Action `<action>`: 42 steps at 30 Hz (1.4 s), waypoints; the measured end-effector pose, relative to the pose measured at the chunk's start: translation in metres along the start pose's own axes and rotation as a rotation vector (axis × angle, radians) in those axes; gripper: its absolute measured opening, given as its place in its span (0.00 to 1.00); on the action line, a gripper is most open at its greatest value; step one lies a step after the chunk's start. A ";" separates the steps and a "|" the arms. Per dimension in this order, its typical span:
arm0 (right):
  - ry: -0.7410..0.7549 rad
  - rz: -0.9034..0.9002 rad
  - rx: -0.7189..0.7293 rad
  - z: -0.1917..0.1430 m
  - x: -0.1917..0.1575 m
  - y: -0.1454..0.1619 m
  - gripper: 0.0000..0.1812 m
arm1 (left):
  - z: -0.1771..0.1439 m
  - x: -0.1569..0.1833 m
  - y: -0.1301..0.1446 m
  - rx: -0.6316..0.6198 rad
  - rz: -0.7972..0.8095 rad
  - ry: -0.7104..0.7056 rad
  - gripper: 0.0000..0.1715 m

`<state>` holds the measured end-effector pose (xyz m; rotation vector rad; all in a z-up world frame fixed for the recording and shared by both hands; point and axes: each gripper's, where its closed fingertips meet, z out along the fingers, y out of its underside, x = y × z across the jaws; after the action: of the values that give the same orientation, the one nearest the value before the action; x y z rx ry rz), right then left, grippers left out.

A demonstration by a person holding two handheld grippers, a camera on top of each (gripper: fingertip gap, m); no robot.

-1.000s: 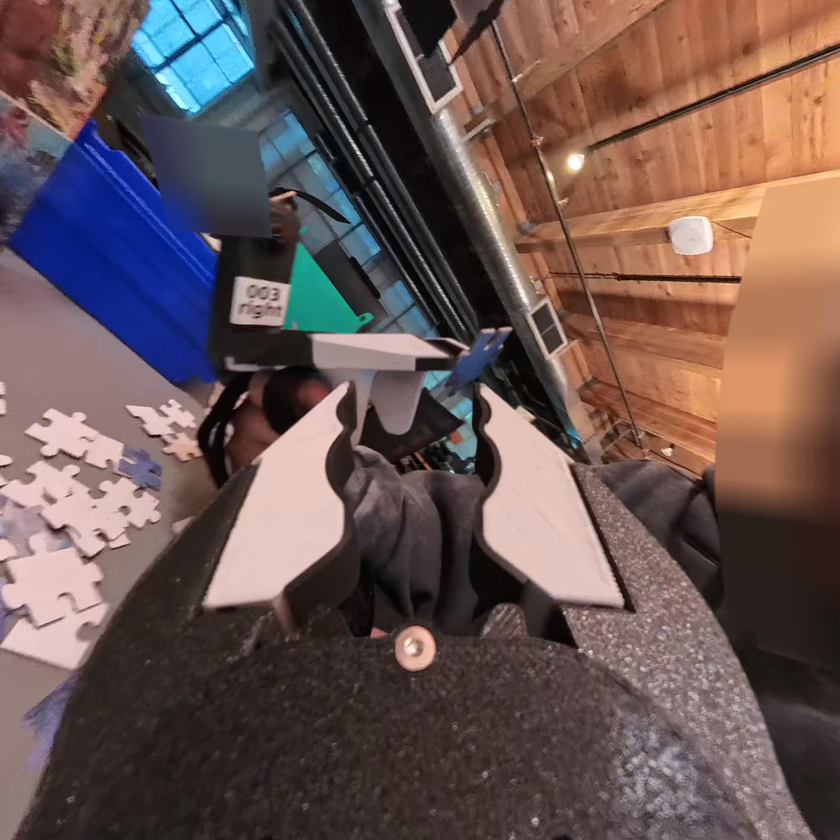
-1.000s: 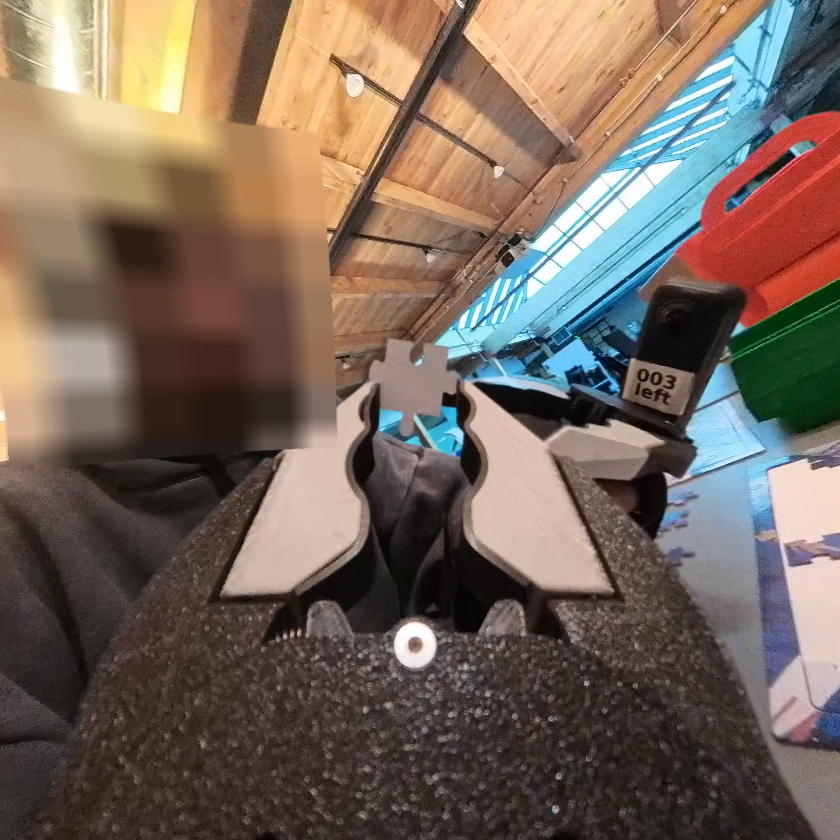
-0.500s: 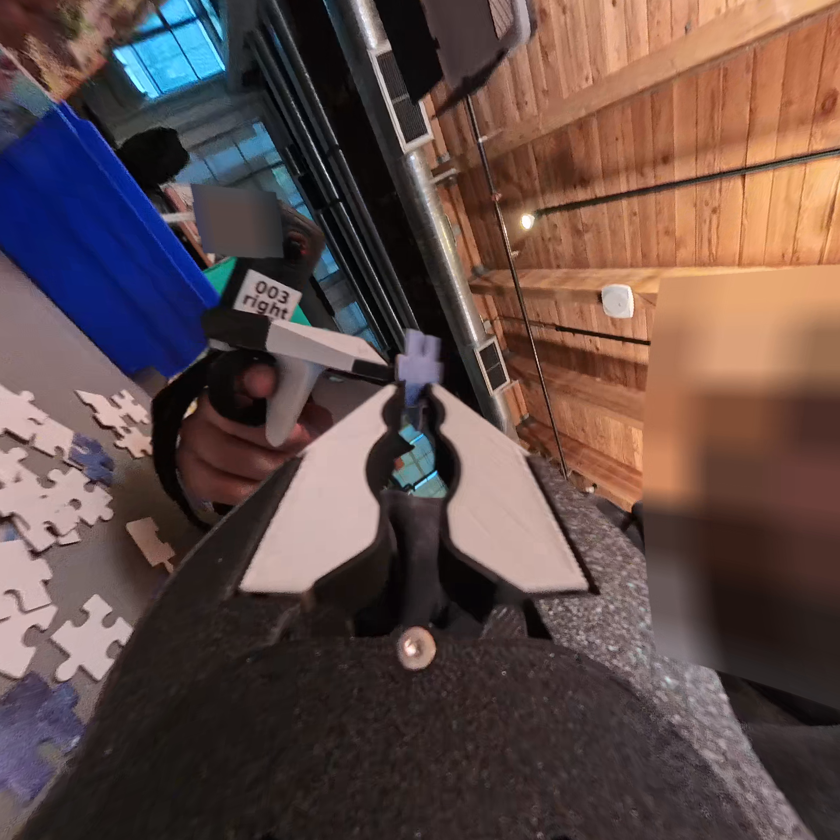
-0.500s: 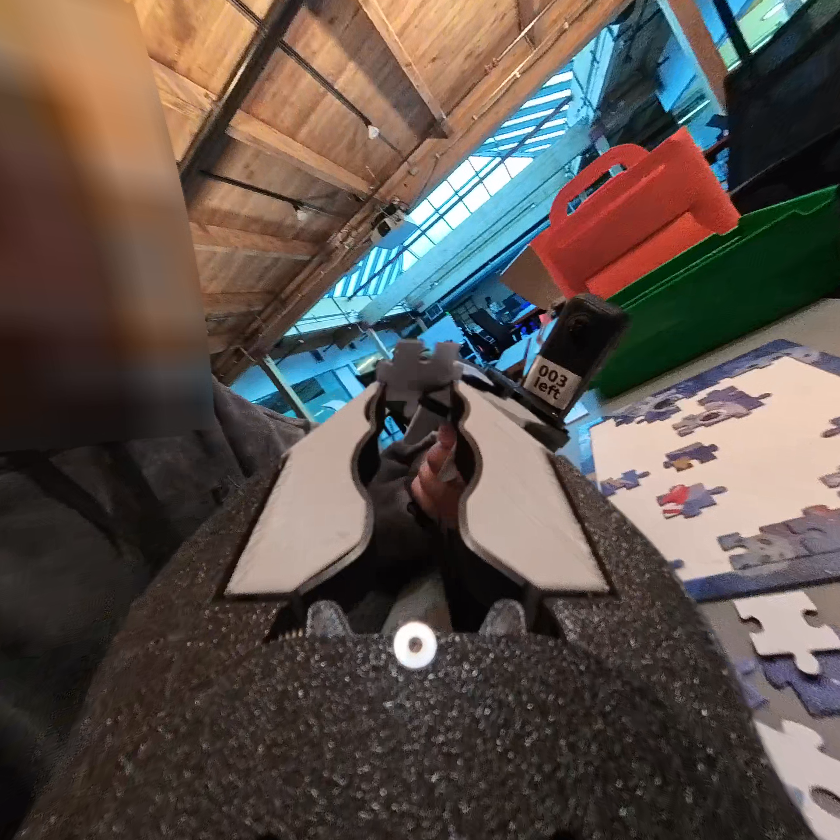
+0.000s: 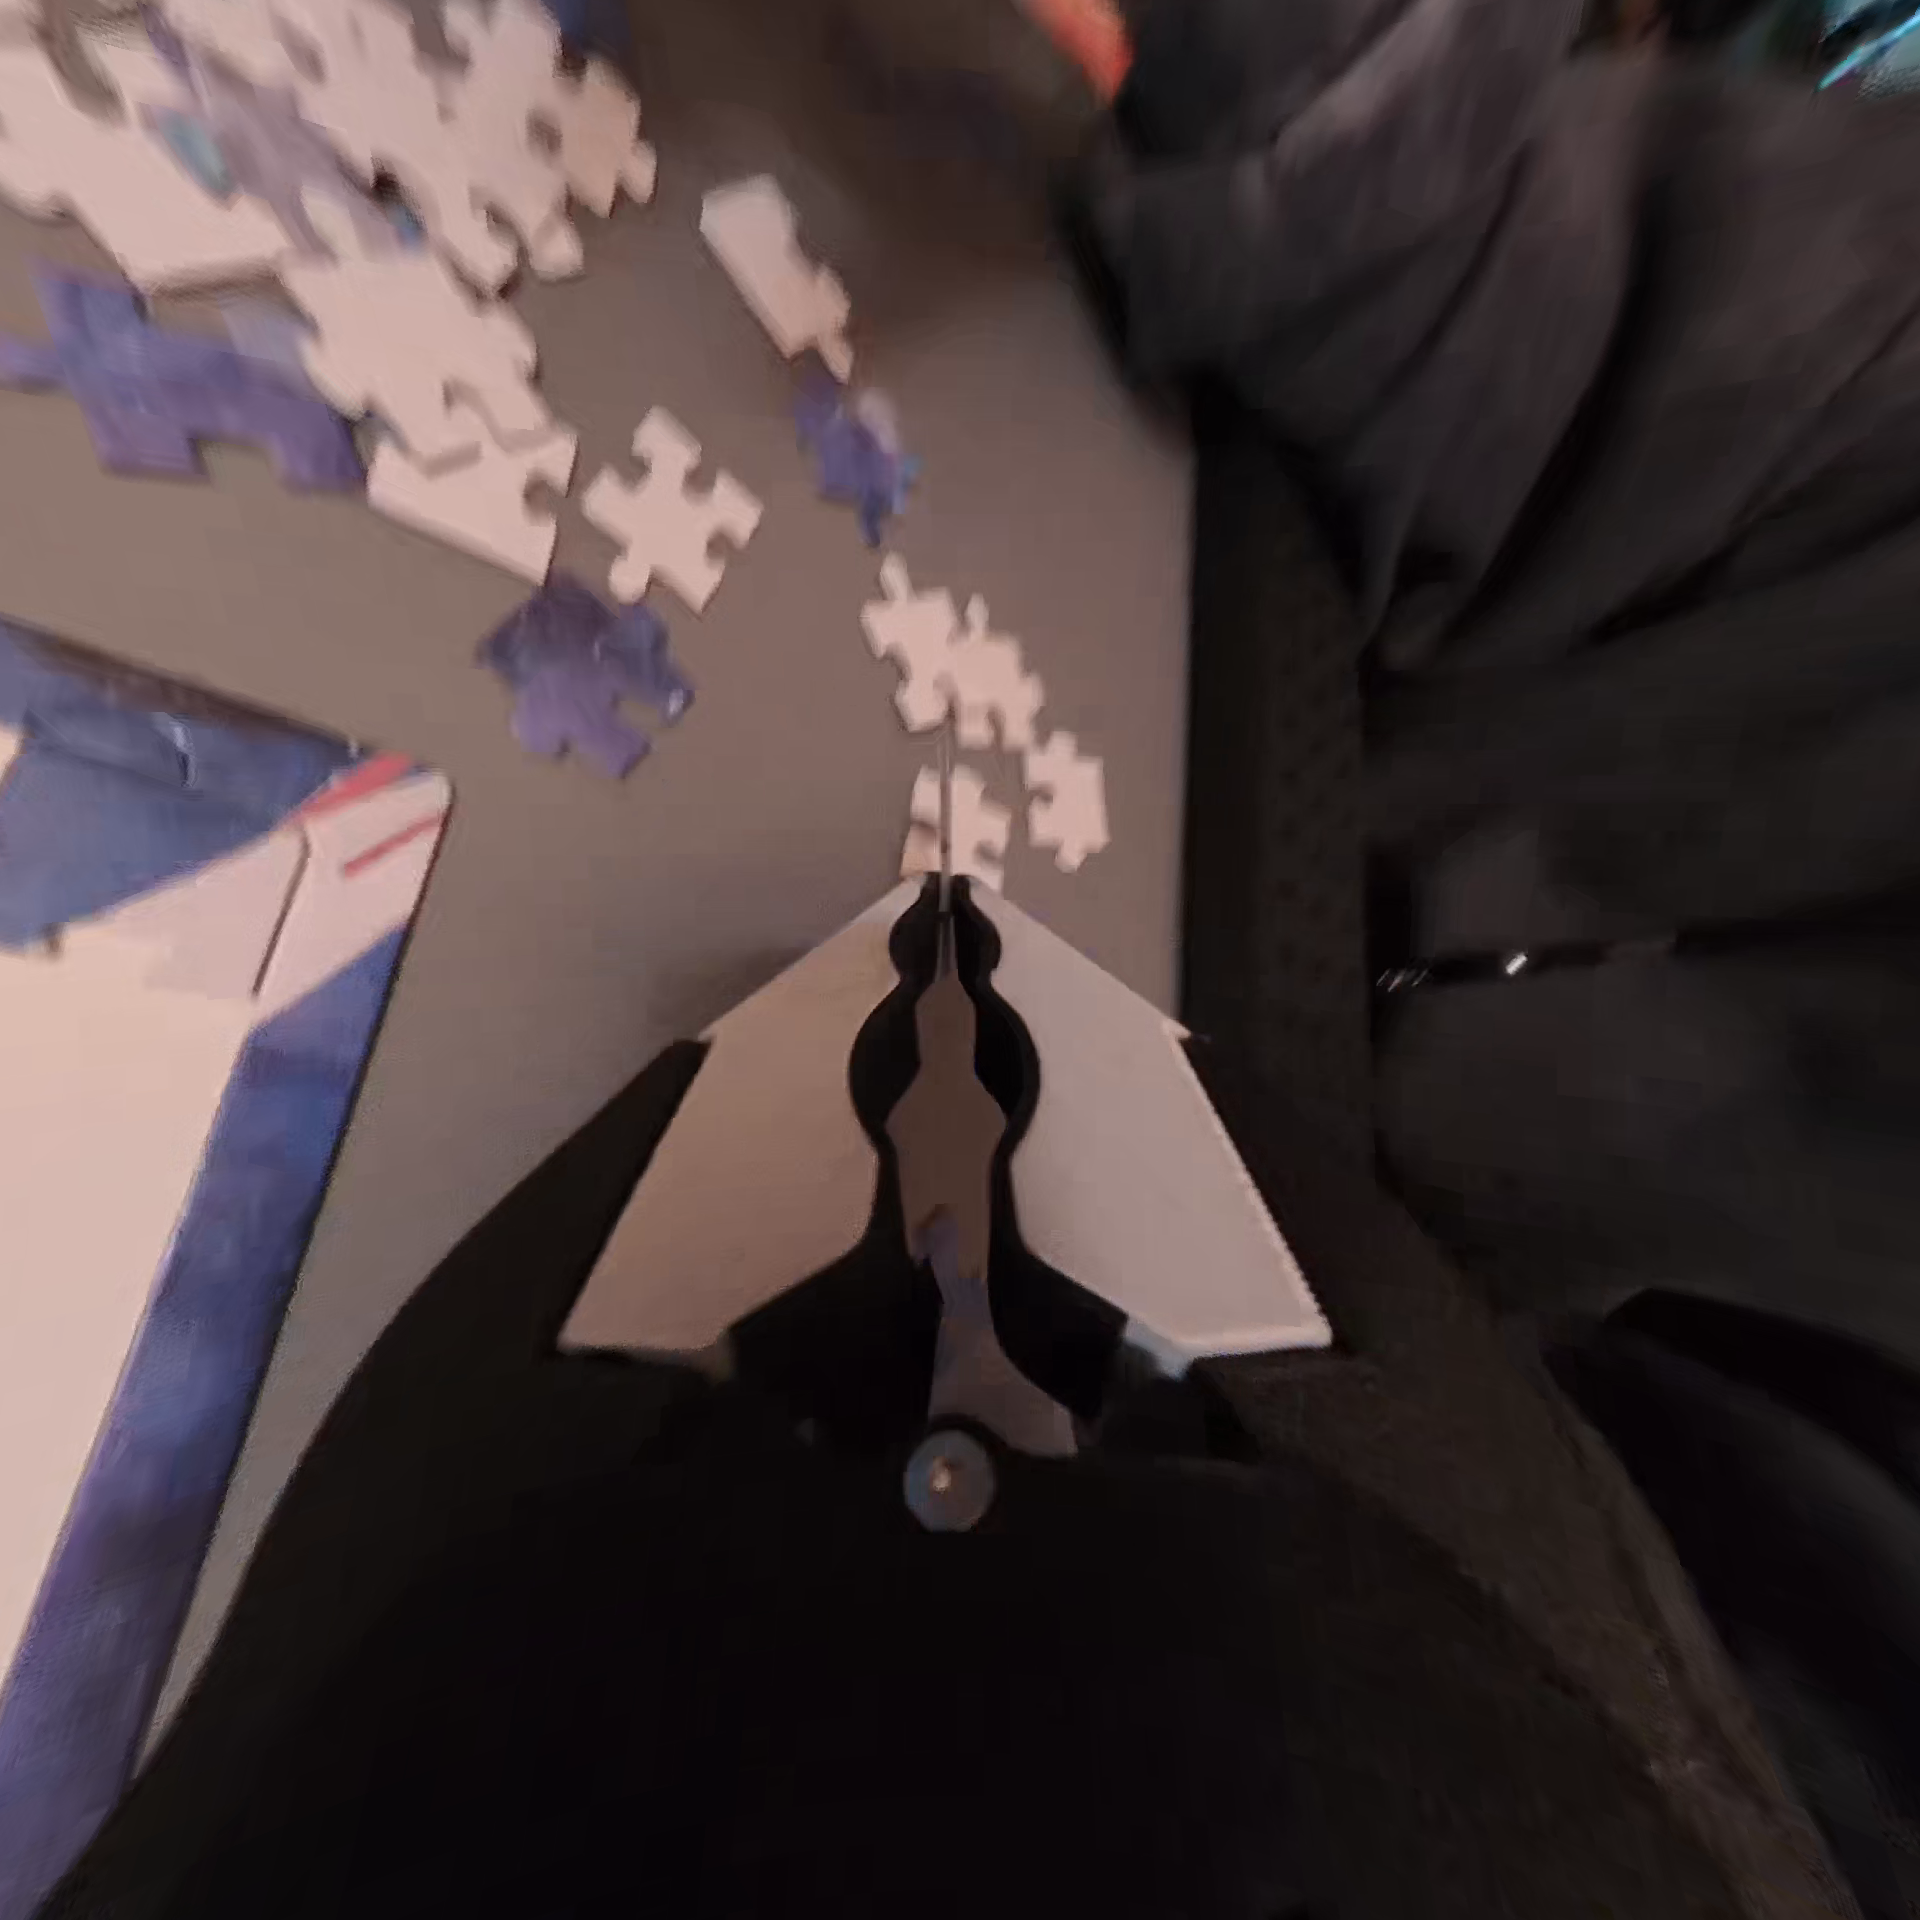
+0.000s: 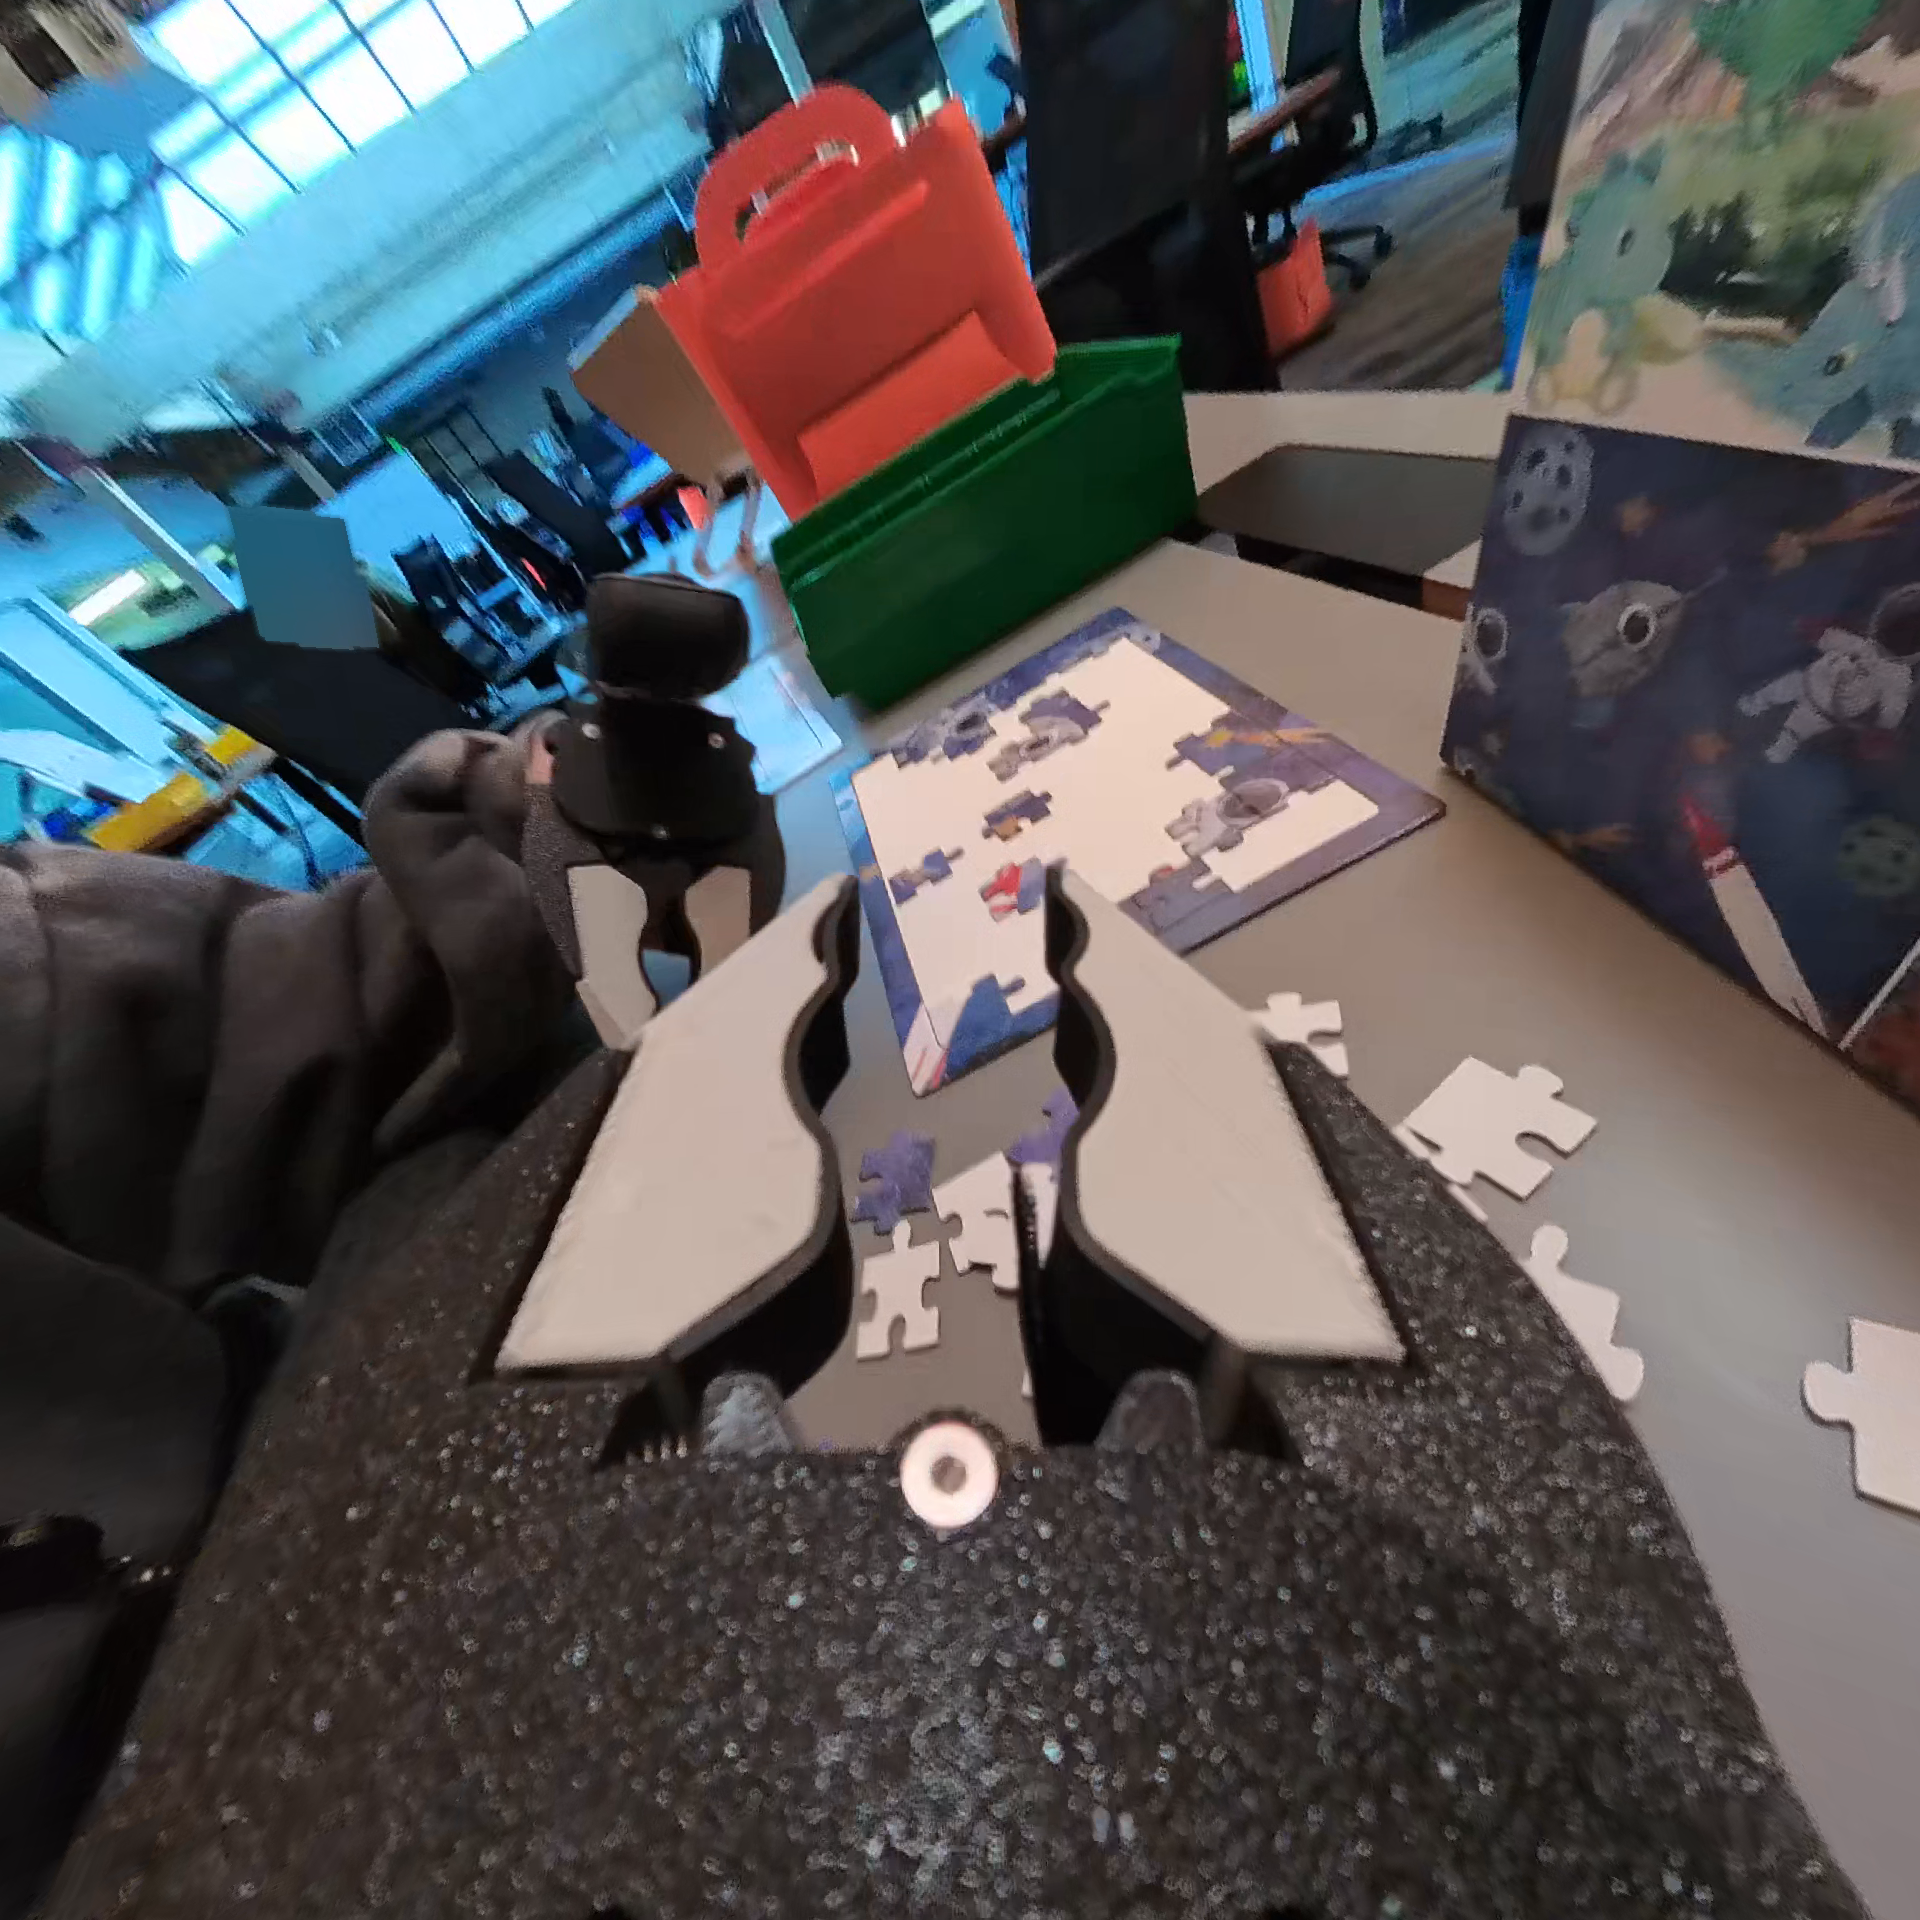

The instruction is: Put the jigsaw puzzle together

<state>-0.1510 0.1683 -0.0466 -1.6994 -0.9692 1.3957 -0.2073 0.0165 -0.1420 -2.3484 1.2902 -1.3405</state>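
Observation:
In the left wrist view my left gripper (image 5: 943, 883) is shut on a thin puzzle piece (image 5: 945, 795), seen edge-on and sticking out past the tips. It hangs over loose white pieces (image 5: 670, 509) and blue pieces (image 5: 582, 665) on the grey table, which look blurred. The puzzle board (image 5: 135, 1039) lies to the left. In the right wrist view my right gripper (image 6: 951, 883) is open and empty above the table. The partly filled board (image 6: 1143, 727) lies beyond its tips, and the left gripper (image 6: 655, 977) is at the left.
A box with a space picture (image 6: 1704, 727) stands at the right. A green bin (image 6: 987, 540) holding an orange carton (image 6: 862, 312) is behind the board. Loose pieces (image 6: 1496, 1127) lie under and right of my right gripper. A person's dark sleeve (image 6: 208, 987) fills the left.
The piece has passed from the right gripper to the left one. The right gripper has opened. Both grippers have swung down from facing the ceiling to facing the table.

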 end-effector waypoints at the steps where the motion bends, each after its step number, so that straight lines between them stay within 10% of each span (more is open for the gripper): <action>1: 0.019 -0.019 -0.040 0.002 0.000 0.005 0.20 | 0.001 -0.005 0.012 -0.043 -0.022 -0.017 0.01; 9: 0.228 -0.246 -0.337 -0.008 0.021 0.044 0.18 | -0.004 -0.028 0.021 -0.049 -0.117 -0.093 0.03; 14: 0.035 -0.331 -0.532 -0.026 -0.016 0.084 0.18 | -0.005 -0.030 0.015 -0.028 -0.094 -0.103 0.09; 20: 0.157 -0.652 -0.492 -0.031 -0.019 0.086 0.18 | -0.019 -0.040 -0.003 0.074 -0.071 -0.178 0.16; 24: 0.080 -0.517 -0.522 -0.032 -0.025 0.093 0.19 | -0.032 -0.042 -0.009 0.115 -0.001 -0.243 0.16; 33: 0.212 -0.438 -0.622 -0.007 0.017 0.107 0.23 | -0.104 -0.085 -0.088 0.667 -0.020 -0.487 0.16; 42: 0.197 -0.283 -0.669 0.003 0.035 0.122 0.20 | -0.046 -0.110 -0.100 0.321 0.174 -0.749 0.26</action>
<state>-0.1367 0.1439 -0.1703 -2.0112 -1.6034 0.7362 -0.2074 0.1722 -0.1355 -2.1160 0.9256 -0.4702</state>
